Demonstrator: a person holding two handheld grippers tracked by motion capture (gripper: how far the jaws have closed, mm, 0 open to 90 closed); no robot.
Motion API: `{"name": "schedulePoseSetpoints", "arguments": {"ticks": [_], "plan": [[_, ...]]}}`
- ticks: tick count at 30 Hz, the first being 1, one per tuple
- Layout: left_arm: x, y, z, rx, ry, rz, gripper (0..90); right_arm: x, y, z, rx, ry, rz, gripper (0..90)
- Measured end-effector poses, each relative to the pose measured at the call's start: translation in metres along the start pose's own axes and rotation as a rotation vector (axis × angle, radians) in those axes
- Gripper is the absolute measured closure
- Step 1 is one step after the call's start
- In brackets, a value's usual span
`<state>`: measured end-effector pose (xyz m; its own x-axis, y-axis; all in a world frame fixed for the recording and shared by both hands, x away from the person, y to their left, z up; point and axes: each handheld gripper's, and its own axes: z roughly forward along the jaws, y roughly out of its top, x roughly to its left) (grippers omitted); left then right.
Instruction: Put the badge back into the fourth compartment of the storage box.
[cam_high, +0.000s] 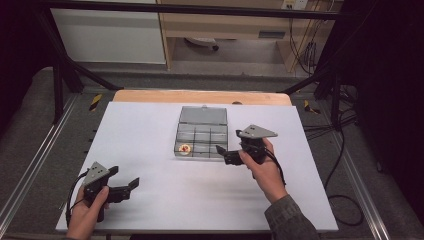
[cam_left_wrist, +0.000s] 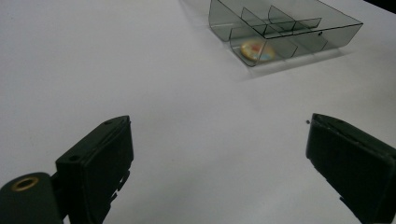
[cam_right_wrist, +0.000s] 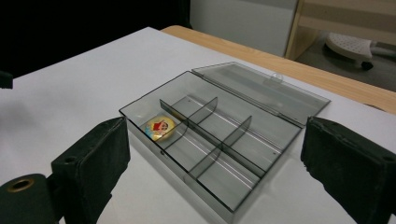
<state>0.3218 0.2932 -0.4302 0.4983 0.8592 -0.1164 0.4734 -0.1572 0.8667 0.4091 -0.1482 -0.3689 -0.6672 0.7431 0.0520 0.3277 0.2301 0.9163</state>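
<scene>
Inside clear plastic box (cam_right_wrist: 219, 140) (gridded): round badge (cam_right_wrist: 159, 127).

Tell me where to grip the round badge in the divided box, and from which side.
Take the badge by its rim, from straight above. It lies flat in a corner compartment of the open box; walls and a divider block any sideways approach. Its low profile may make pinching awkward.

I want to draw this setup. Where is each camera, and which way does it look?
High view: sits above the person's side, looking forward and down on the white table; both forearms show, with the left gripper and right gripper.
Left gripper view: rides the left gripper, looking along its open jaws across the table to the clear box.
Right gripper view: rides the right gripper, looking along its open jaws down into the clear box.
Shared: all three see the box and the round badge in a corner compartment.
</scene>
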Motion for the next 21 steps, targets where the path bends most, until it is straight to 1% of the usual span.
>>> {"name": "schedulePoseSetpoints", "arguments": {"ticks": [6, 13, 15, 19, 21], "plan": [[-0.001, 0.001, 0.001, 0.004, -0.008, 0.007, 7.8, -0.013, -0.014, -0.026, -0.019, -0.037, 0.013, 7.7], [0.000, 0.001, 0.000, 0.002, -0.007, -0.001, 7.8, -0.019, -0.032, -0.049, -0.042, -0.068, 0.039, 5.6], [-0.001, 0.001, 0.001, 0.001, -0.007, 0.000, 7.7, -0.020, -0.039, -0.055, -0.038, -0.075, 0.040, 5.0], [-0.001, 0.001, 0.002, 0.009, -0.010, -0.002, 7.7, -0.025, -0.053, -0.065, -0.030, -0.103, 0.042, 4.1], [-0.001, 0.001, 0.003, 0.013, -0.010, -0.005, 7.8, -0.027, -0.060, -0.070, -0.025, -0.110, 0.054, 3.9]]}}
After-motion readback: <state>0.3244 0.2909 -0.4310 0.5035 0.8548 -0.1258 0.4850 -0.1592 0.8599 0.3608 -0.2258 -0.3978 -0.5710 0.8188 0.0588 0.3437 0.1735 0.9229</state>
